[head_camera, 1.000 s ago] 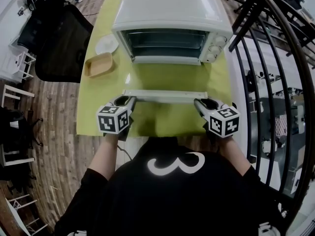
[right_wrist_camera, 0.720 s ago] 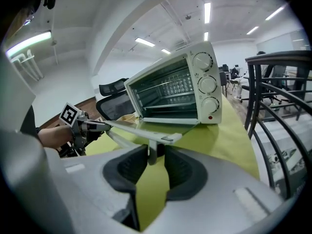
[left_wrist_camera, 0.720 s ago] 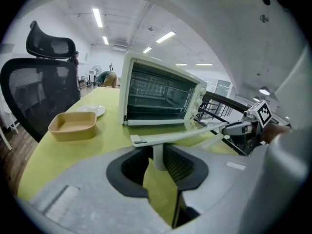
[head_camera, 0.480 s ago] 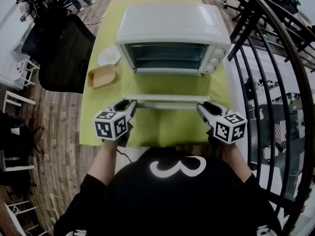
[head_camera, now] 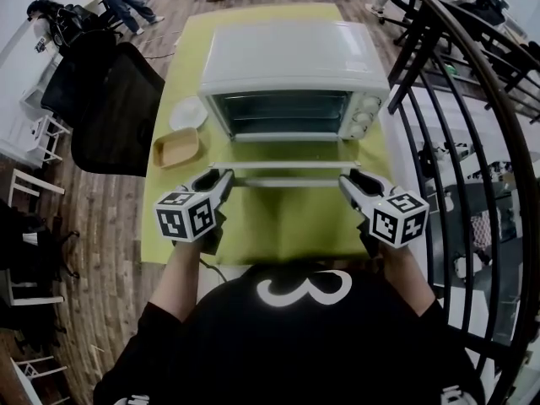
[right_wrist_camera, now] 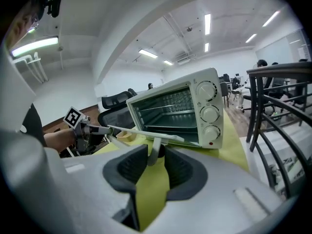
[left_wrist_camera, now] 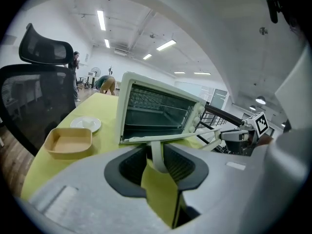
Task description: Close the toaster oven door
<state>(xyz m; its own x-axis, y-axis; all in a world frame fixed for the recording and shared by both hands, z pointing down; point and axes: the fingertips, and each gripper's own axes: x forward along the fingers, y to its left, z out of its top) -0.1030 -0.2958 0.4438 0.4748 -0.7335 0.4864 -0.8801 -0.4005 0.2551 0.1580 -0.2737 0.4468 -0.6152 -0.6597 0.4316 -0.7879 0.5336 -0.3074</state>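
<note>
Nearest, the left tongs (left_wrist_camera: pixel 156 160) and right tongs (right_wrist_camera: pixel 155 157) each clamp one end of the handle (head_camera: pixel 283 165), probably to keep the door (left_wrist_camera: pixel 146 138) level. Just beyond their tips it stands half-raised, with the toaster oven (head_camera: pixel 291 53) gaping farther ahead.

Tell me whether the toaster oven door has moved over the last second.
Yes. The door has swung upward: its handle now sits nearer the toaster oven opening than it did a second ago.
</note>
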